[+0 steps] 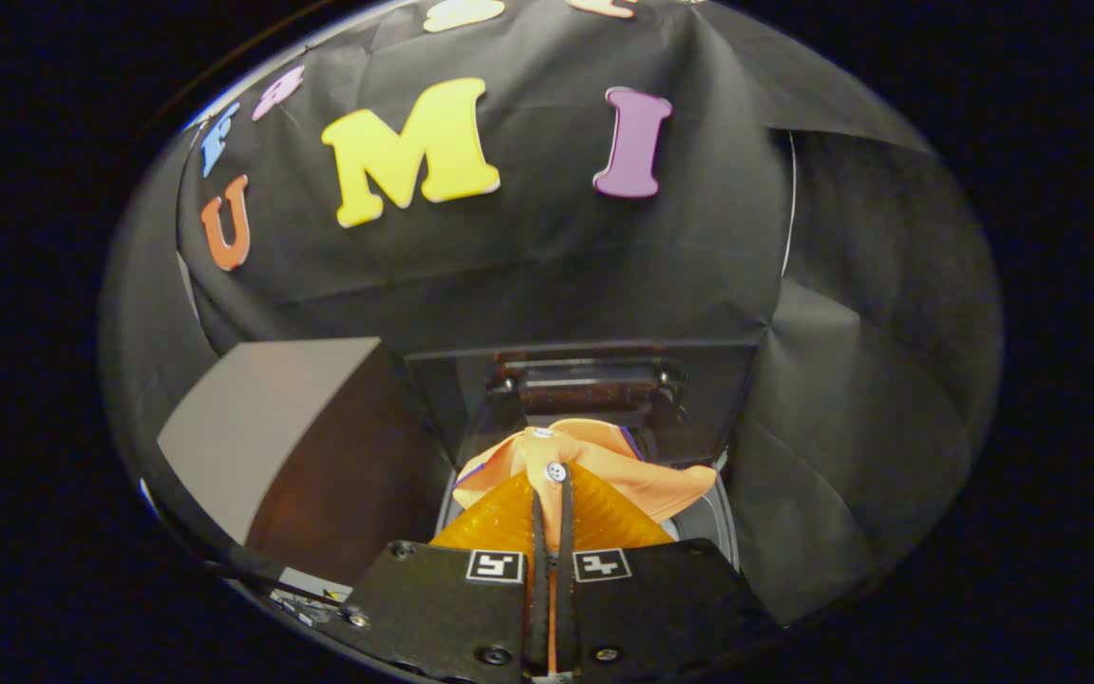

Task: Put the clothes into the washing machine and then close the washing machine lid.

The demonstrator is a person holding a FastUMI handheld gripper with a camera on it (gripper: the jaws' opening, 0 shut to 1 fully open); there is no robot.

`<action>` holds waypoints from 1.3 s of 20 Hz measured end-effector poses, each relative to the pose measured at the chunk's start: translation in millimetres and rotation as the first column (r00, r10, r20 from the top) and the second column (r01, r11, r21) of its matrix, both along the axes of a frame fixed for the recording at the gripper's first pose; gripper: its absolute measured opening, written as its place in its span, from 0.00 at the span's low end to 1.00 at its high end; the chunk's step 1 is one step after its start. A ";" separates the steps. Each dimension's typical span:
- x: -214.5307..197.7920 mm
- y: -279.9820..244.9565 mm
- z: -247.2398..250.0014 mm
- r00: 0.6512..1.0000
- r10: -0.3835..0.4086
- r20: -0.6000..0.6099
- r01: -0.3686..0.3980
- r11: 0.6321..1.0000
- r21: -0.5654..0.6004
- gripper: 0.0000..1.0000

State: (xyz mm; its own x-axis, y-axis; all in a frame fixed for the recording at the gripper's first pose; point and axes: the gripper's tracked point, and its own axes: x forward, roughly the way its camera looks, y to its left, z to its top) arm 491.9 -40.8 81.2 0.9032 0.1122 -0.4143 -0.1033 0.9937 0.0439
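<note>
— Fingers first: what is the gripper (552,503) doing in its own view?

— Clenched. The two fingers (538,551) run forward side by side with barely a slit between them, and a fold of the orange cloth garment with a small white button (594,465) is pinched in that slit. Both fingers press on the cloth.

— Where does the garment sit?

— Bunched at the fingertips and just beyond them, over the open mouth of the washing machine with the pale rounded rim (713,518). Whether its lower part touches the drum, I cannot tell.

— Which way does it point?

— It spreads crosswise to the fingers, its long axis running from one side of the opening to the other. The button lies right at the fingertips, on the line of the slit. A thin purple trim shows at the edges on each side.

— Texture?

— Soft, matte, loosely creased at the far part. Nearer the fingers the orange surface looks glossy and finely dotted, fanning out in two wedge shapes either side of the fingers.

— And behind it?

— The raised dark glossy lid of the machine (443,399) stands upright beyond the garment, smooth and reflective, with a dark hinge block at its middle. Beside the machine sits a grey boxy block with flat faces (262,418), its top matte and pale, its side in shadow. Wrinkled black cloth wall (851,380) hangs behind and around.
</note>
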 end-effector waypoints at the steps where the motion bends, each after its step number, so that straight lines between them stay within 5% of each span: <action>1: 8.9 -1.6 -12.7 1.000 0.000 -0.031 0.000 1.000 -0.013 0.06; 13: 41.6 -16.9 -140.5 0.962 -0.054 -0.269 0.034 0.996 -0.081 0.06; 22: 8.3 -42.6 -229.2 0.844 -0.133 -0.519 0.115 0.991 -0.068 0.06; 26: 7.8 -47.6 -235.3 0.841 -0.121 -0.528 0.104 0.993 -0.062 0.08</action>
